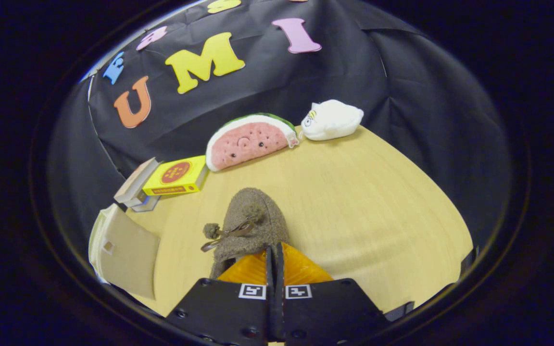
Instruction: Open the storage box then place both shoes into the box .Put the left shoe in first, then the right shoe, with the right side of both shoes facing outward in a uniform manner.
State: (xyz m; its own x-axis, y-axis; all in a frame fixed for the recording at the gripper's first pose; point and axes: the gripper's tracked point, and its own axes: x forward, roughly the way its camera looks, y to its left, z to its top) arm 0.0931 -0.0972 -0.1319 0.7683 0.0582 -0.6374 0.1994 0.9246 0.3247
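On wooden table (354, 202): gripper (274, 252) jaws clamped together on fuzzy brown shoe (253, 226) rim.

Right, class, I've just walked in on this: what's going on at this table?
A person's hand-held gripper has its fingers closed together at the back edge of a fuzzy brown shoe, gripping it there. The shoe is above the wooden table, toe pointing away. Off to the side stands the storage box, its flap swung open. Beyond the shoe lie a yellow box on some books, a watermelon plush and a white plush.
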